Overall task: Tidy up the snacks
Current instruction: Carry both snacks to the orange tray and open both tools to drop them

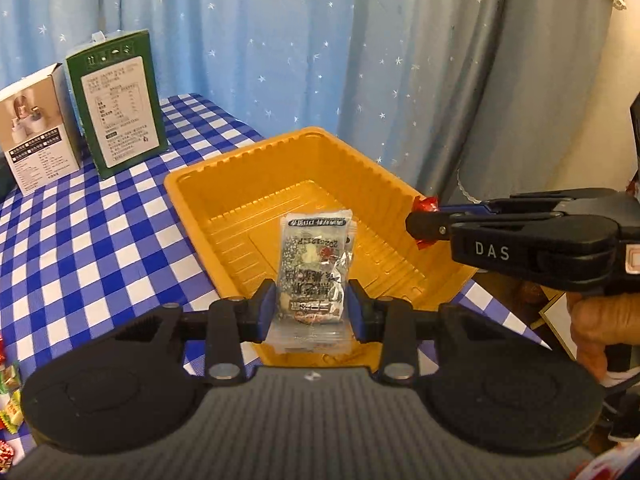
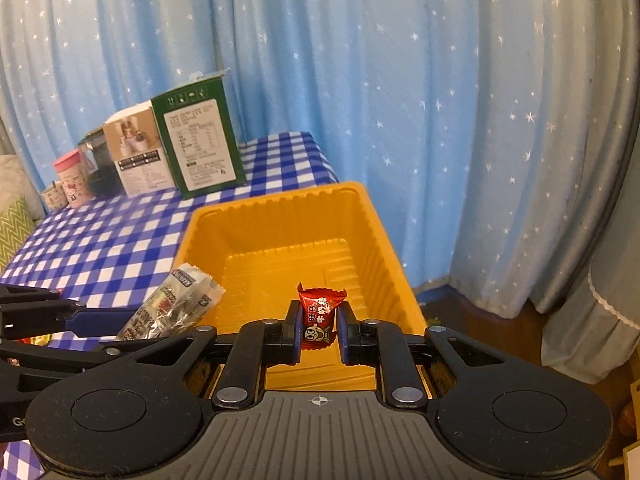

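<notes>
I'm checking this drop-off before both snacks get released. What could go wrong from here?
1. The left gripper pinches only the lower part of the silver packet; released here, above the orange tray's near rim, it might fall outside.
2. The right gripper holds the small red candy near the tray's edge too.
3. Both grippers converge over one tray and may bump.
</notes>
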A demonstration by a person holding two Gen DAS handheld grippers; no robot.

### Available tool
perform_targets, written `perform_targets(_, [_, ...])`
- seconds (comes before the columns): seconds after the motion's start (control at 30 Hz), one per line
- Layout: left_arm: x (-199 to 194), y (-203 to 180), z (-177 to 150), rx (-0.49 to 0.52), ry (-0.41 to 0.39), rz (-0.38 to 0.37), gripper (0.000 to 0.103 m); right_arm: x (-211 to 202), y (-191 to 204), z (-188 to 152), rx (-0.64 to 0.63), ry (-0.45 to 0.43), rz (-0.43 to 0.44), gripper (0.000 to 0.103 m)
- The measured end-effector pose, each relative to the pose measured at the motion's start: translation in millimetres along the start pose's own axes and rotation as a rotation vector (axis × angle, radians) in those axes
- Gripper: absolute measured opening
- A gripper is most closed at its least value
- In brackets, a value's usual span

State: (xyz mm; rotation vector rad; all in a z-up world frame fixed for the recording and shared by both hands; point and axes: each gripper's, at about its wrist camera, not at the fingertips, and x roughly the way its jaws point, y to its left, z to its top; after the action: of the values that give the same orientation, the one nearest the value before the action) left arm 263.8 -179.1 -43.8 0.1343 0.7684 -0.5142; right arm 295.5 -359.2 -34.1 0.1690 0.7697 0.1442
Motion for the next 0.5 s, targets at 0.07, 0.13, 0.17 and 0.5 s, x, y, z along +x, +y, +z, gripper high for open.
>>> perform_targets(0.07, [4, -2, 1, 0.024, -0.006, 0.013, 0.034, 4, -3, -1, 0.008, 0.007, 0.0, 0.018])
perform_targets(0.13, [4, -4, -1, 0.048, -0.007, 0.027, 0.035, 6, -6, -3, 0.014, 0.015, 0.0, 0.018])
perform_targets(0.17, [4, -3, -2, 0.045, -0.007, 0.027, 0.036, 6, -7, -4, 0.015, 0.019, 0.003, 0.018])
perform_targets(0.5, [-12, 21, -9, -0.025, -0.021, 0.058, 0.043, 8, -6, -3, 0.036, 0.021, 0.045, 0.018])
